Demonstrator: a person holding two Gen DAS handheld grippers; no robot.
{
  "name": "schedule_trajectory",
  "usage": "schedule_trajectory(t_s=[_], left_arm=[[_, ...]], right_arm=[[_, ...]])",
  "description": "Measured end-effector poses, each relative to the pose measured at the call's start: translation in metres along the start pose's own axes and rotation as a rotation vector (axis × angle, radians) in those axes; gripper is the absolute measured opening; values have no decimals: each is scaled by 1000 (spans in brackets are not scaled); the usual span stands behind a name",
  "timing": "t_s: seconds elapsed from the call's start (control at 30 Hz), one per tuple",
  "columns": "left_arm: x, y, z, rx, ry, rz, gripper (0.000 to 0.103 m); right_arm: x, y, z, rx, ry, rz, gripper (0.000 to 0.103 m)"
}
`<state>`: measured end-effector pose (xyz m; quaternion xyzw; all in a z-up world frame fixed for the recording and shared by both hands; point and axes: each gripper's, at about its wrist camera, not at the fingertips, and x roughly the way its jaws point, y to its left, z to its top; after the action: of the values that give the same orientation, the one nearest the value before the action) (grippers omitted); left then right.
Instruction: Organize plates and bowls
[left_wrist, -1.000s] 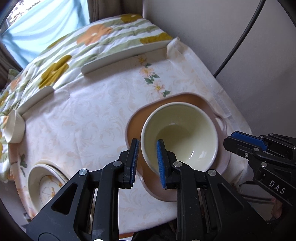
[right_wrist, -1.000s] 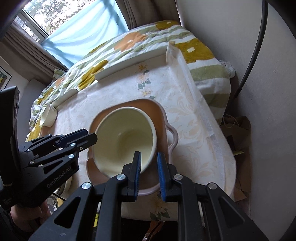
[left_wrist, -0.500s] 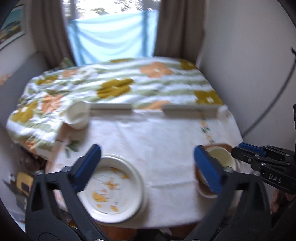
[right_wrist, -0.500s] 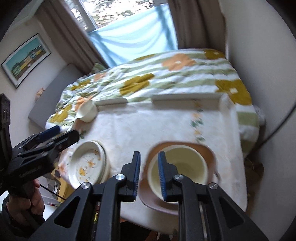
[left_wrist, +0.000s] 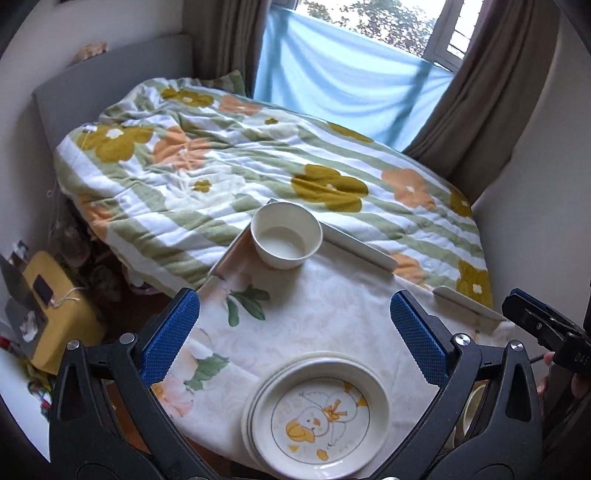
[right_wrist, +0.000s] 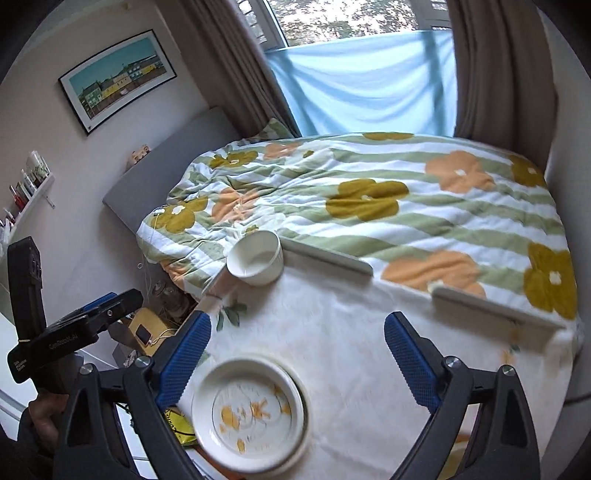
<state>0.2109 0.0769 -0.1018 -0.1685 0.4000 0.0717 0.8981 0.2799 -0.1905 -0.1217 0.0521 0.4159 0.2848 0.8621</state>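
Both grippers now spread, over plates

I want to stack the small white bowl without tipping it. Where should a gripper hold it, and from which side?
Grip the rim of the bowl on its near side, one finger inside and one outside. It stands upright with its mouth open, and a raised tray edge and bedding crowd its far side, while the cloth toward the plates lies free. The open left gripper seems better placed.

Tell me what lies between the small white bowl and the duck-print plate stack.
Only bare floral tablecloth separates small white bowl from duck-print plate stack; left wrist view shows it.
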Motion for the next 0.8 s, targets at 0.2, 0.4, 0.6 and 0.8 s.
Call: schedule_trajectory(t_s=[0.2, 0.4, 0.6, 0.8], left_arm=[[81, 40, 33, -81, 82, -29, 101], [175, 59, 45, -125, 207, -84, 81], [232, 64, 38, -129, 302, -99, 53], [257, 66, 36, -111, 331, -101, 37]], right_arm=[[91, 8, 46, 34, 96, 49, 94], [194, -1, 61, 120, 244, 78, 93], [256, -7, 50, 181, 336, 93, 61], [280, -9, 46, 211, 359, 115, 52]])
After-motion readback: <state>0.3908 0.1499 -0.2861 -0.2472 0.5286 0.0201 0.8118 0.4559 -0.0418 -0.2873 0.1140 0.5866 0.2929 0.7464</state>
